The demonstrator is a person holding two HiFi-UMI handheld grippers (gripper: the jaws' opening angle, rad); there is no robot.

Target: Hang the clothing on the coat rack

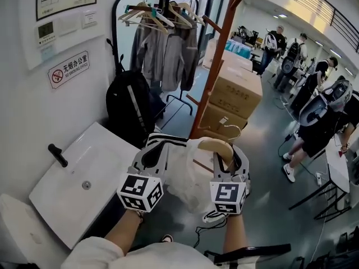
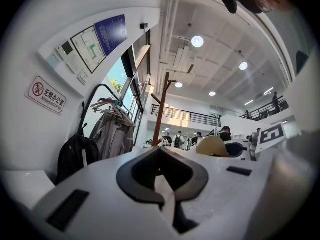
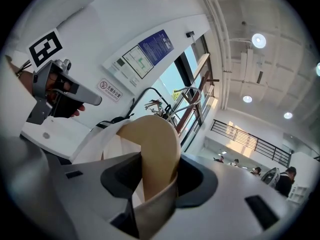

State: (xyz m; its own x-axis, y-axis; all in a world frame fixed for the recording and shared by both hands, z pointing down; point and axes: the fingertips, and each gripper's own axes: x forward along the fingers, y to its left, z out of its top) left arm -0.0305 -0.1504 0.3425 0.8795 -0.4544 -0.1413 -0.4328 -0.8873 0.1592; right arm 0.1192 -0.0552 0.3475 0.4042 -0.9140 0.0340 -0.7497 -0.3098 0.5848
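Note:
A white garment [image 1: 185, 175] with a black-and-white striped trim hangs on a pale wooden hanger [image 1: 217, 145], held low between both grippers. My left gripper [image 1: 156, 153] is shut on the garment's fabric, and a white strip shows between its jaws [image 2: 161, 184]. My right gripper [image 1: 224, 158] is shut on the hanger's arm together with the cloth over it [image 3: 152, 184]. The hanger's metal hook [image 3: 186, 98] points up. The brown wooden coat rack [image 1: 216, 60] stands just beyond the grippers, its pole [image 2: 161, 109] rising with angled pegs.
A black metal garment rack [image 1: 162, 38] holds grey clothes and several hangers at the back. A black backpack [image 1: 129, 105] leans by the wall above a white sink [image 1: 84, 184]. Stacked cardboard boxes [image 1: 235, 88] stand behind the coat rack. People [image 1: 314, 122] stand at the right.

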